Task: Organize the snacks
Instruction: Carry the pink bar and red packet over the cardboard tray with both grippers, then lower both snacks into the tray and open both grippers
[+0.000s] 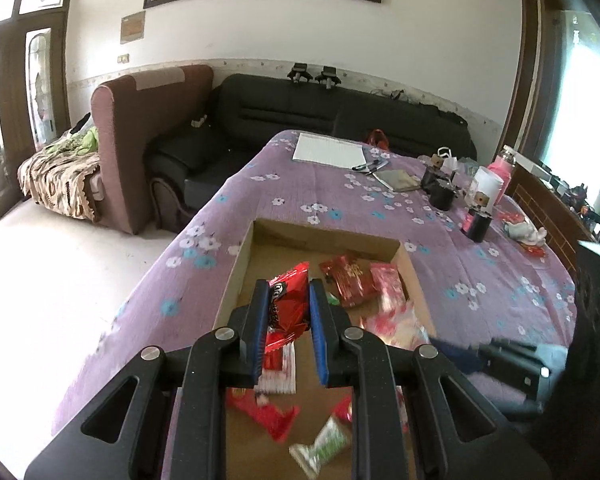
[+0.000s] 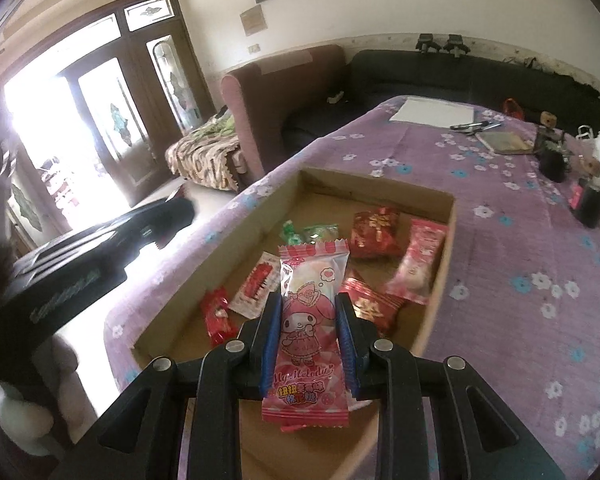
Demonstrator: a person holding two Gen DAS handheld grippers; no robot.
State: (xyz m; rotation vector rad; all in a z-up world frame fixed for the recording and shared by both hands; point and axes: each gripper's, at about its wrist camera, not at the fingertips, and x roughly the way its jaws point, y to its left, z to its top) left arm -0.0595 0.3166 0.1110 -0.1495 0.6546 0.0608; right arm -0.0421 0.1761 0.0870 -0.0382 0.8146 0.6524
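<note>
Left tool (image 1: 289,294) is gripping a red snack packet (image 1: 288,308); right tool (image 2: 308,312) is gripping a pink marshmallow packet (image 2: 310,332), both hovering mid-frame over the cardboard tray (image 2: 444,248), apparently for sorting.

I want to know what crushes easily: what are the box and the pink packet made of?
The box looks like plain brown cardboard: matte, with raw cut edges. The pink packet in the right gripper seems to be thin glossy plastic film, printed, with crimped serrated ends and a clear window.

"My Melody" on pink snack packet (image 2: 310,328)
</note>
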